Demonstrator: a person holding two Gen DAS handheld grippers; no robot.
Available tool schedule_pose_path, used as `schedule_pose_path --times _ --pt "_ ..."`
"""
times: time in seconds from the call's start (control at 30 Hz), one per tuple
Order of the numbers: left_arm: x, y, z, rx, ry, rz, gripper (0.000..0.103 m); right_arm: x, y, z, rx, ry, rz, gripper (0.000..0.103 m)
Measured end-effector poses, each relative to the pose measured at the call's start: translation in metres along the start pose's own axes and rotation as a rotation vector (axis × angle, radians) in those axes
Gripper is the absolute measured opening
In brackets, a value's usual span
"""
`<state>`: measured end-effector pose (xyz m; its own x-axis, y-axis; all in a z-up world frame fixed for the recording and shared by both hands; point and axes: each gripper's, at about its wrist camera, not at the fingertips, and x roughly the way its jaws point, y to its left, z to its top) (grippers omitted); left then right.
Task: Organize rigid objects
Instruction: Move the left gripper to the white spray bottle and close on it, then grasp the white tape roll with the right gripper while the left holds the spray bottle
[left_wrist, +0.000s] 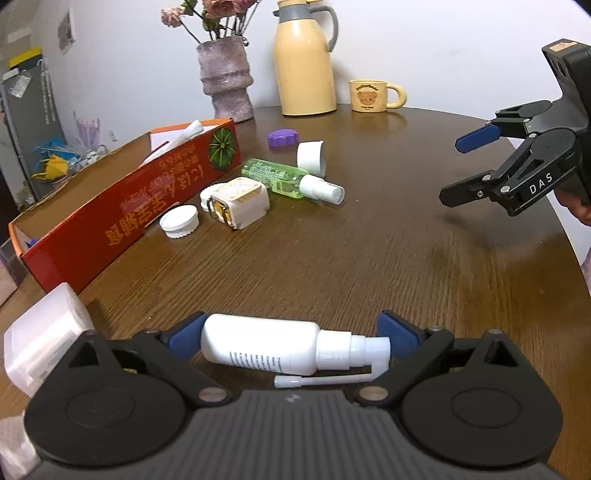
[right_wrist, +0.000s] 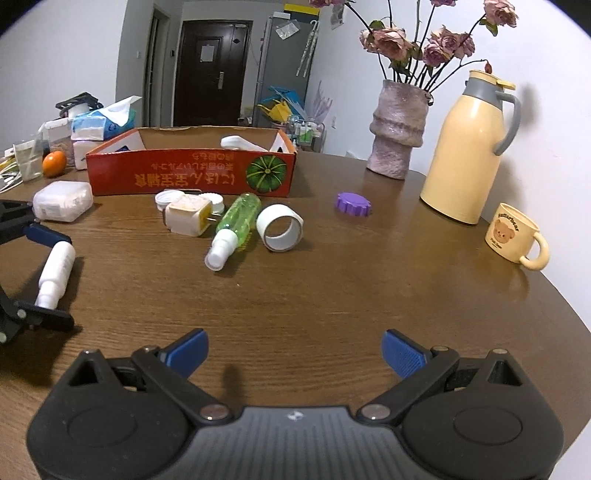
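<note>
left hand-held gripper (left_wrist: 291, 338): pinching white plastic spray bottle (left_wrist: 266, 345) end to end, low over brown wooden table (left_wrist: 369, 258) | right hand-held gripper (right_wrist: 295, 350): spread, holding nothing | red cardboard box (right_wrist: 192, 173): beyond scattered items

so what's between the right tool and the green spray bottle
Only bare wooden tabletop lies between the right tool and the green spray bottle, as the right wrist view shows.

Even indoor light, soft shadows, fisheye-bent edges
</note>
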<state>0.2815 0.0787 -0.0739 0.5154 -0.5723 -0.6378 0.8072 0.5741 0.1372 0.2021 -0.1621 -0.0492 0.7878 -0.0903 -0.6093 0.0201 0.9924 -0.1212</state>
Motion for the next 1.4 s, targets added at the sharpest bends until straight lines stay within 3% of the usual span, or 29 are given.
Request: schedule_pose_path --times 0.17,0.53,0.83,1.17,1.4 --pt "-0.005 -0.008 0.002 -0.047 -0.020 0.057 0.099 0.005 -0.005 0.003 0.001 -0.015 0.031 0.100" --pt "-0.017 -0.021 0.017 -0.248 -0.086 0.287 0.099 0.018 -0.023 0.012 -0.004 -0.063 0.114 0.101" --pt "-0.015 -0.023 0.034 -0.404 -0.134 0.460 0.099 0.037 -0.040 0.027 -0.017 -0.156 0.154 0.101" --pt "-0.004 -0.022 0.044 -0.496 -0.141 0.564 0.099 0.076 -0.046 0.048 -0.048 -0.184 0.172 0.099" --pt "-0.001 -0.019 0.046 -0.548 -0.156 0.598 0.099 0.107 -0.039 0.066 -0.048 -0.162 0.223 0.084"
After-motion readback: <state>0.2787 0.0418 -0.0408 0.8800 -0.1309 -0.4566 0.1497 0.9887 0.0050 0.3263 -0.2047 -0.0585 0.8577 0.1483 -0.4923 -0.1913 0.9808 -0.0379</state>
